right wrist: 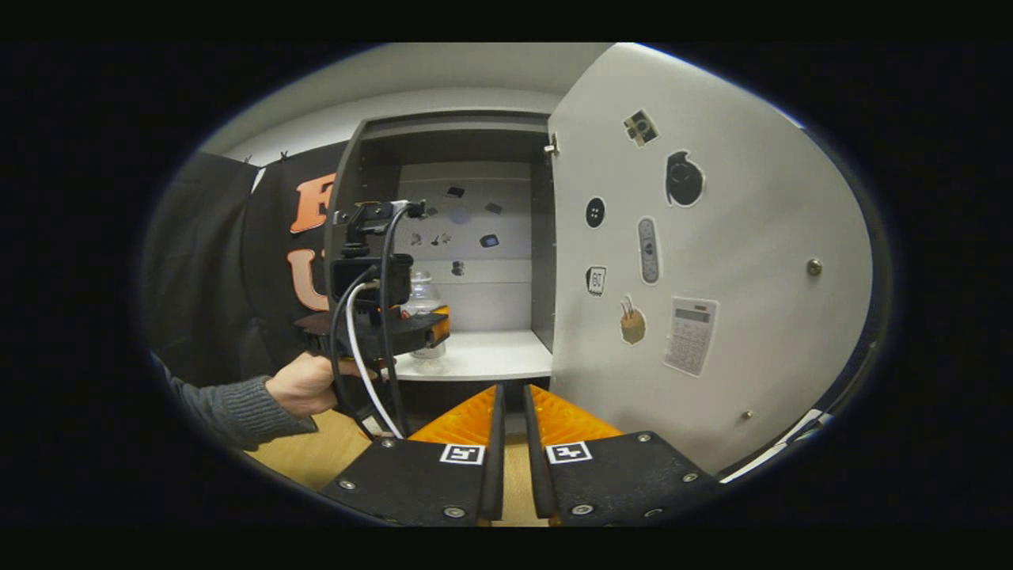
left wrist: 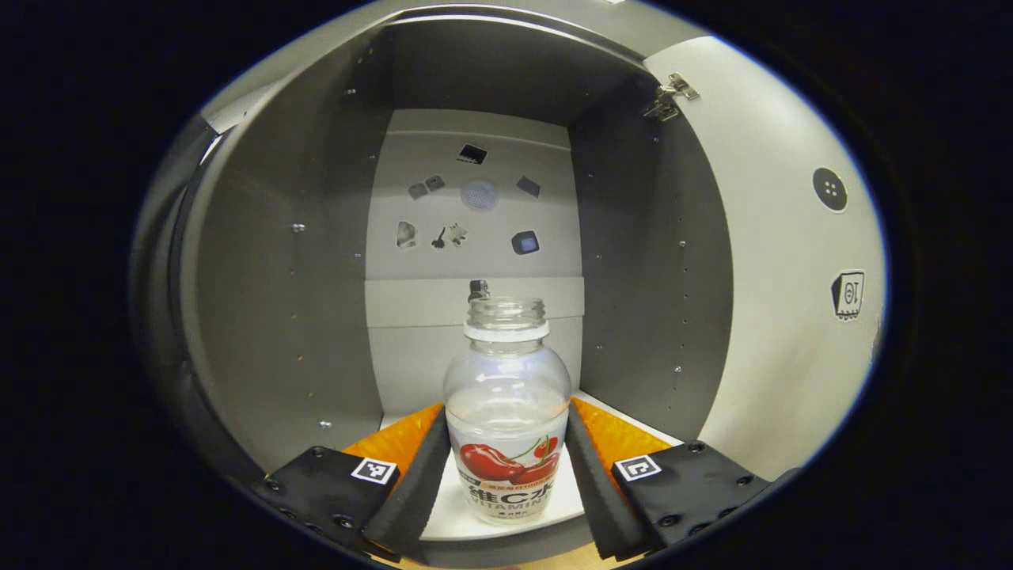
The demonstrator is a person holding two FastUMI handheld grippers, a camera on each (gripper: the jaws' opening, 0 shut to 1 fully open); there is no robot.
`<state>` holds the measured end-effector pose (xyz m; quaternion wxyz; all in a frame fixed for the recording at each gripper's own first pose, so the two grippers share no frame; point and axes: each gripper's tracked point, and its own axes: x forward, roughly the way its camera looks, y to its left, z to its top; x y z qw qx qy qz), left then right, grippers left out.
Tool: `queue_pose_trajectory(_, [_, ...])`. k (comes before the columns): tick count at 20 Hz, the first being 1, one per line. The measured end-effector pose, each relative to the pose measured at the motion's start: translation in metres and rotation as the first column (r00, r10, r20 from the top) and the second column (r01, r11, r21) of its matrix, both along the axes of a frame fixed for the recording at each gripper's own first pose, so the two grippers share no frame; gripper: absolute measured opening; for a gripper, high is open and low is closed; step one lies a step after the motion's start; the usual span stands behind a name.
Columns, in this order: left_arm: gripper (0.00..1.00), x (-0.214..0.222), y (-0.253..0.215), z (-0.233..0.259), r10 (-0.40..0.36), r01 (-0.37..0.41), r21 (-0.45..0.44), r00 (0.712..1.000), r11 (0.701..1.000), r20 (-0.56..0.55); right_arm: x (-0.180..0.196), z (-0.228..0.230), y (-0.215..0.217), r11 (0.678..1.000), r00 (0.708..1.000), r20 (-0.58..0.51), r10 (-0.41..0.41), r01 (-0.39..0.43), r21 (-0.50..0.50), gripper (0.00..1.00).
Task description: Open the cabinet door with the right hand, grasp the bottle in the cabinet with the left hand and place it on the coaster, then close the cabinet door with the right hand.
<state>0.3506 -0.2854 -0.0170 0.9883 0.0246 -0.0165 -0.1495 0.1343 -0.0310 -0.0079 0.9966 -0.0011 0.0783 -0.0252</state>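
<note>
The left gripper point(left wrist: 506, 475), jaws apart, straddles the uncapped vitamin drink bottle point(left wrist: 506, 412) at lower centre; an off-centre squeeze could tip it on the cabinet shelf point(right wrist: 483, 356). The right gripper point(right wrist: 513, 443), jaws nearly together and empty, hangs near the open cabinet door point(right wrist: 712, 261) and might bump it.

Small stickers point(left wrist: 479, 194) dot the grey back panel point(left wrist: 475, 261); a calculator sticker point(right wrist: 691, 335) sits low beside others.

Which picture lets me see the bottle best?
The left gripper view. There the bottle stands upright and close, in the middle, between the left hand-held gripper and its two fingers, cap off, label showing. In the right gripper view the bottle is far off, small, and mostly hidden behind that hand-held gripper.
</note>
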Motion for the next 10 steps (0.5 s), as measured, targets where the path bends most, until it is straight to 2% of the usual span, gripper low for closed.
queue_pose_trajectory(6, [0.87, -0.082, 0.031, -0.035, 0.072, -0.072, 0.027, 0.997, 0.997, 0.0, -0.019, -0.009, 0.003, 0.998, 0.998, -0.028, 0.049, -0.048, 0.027, 0.14])
queue_pose_trajectory(7, [0.85, -0.095, 0.037, -0.047, 0.086, -0.086, 0.029, 0.996, 0.996, -0.01, -0.024, -0.012, 0.004, 0.998, 0.997, -0.039, 0.062, -0.06, 0.037, 0.18])
queue_pose_trajectory(8, [0.86, -0.108, 0.043, -0.061, 0.097, -0.096, 0.027, 0.995, 0.995, -0.03, -0.03, -0.014, 0.005, 0.997, 0.996, -0.048, 0.072, -0.07, 0.042, 0.14])
queue_pose_trajectory(10, [0.85, -0.13, 0.055, -0.088, 0.122, -0.122, 0.001, 0.99, 0.993, -0.076, -0.039, -0.019, 0.006, 0.995, 0.994, -0.067, 0.091, -0.088, 0.044, 0.14])
